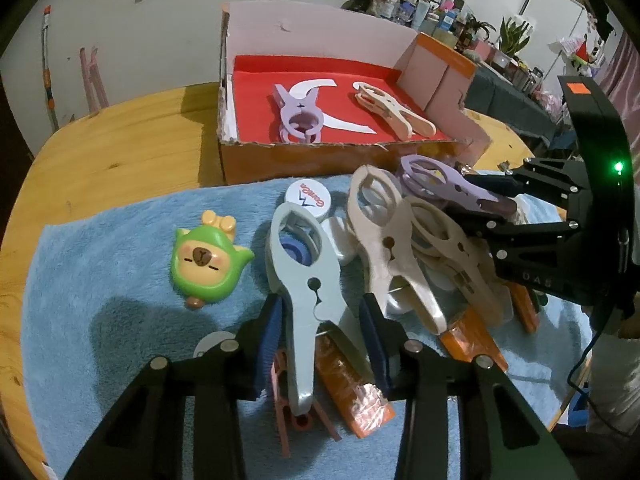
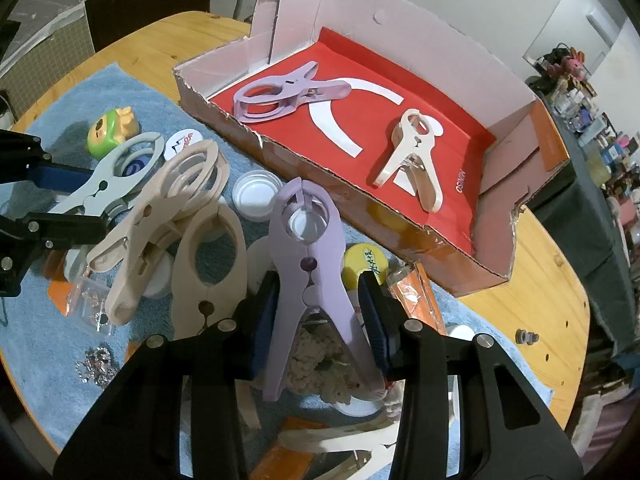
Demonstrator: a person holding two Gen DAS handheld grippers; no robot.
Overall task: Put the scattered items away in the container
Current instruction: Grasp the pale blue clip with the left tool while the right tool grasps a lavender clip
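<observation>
A cardboard box [image 1: 320, 160] [image 2: 440, 264] with a red floor stands on the wooden table; a purple clip [image 1: 300, 116] [image 2: 288, 94] and a beige clip [image 1: 394, 114] [image 2: 416, 156] lie inside. On the blue towel [image 1: 100, 280], my left gripper [image 1: 320, 332] straddles the handles of a pale blue clip [image 1: 308, 272] [image 2: 116, 172], pads touching them. My right gripper [image 2: 316, 312] [image 1: 492, 208] likewise straddles the handles of a purple clip [image 2: 312, 264] [image 1: 444, 184]. Beige clips [image 1: 384, 236] [image 2: 160, 208] lie between them.
A green capybara toy [image 1: 204, 260] [image 2: 108, 132], white bottle caps [image 1: 308, 198] [image 2: 256, 194], a yellow cap [image 2: 366, 264], orange packets [image 1: 352, 392] [image 2: 416, 292], a pink clip [image 1: 292, 412] and small shiny bits [image 2: 96, 364] lie on the towel. Cluttered shelves stand behind.
</observation>
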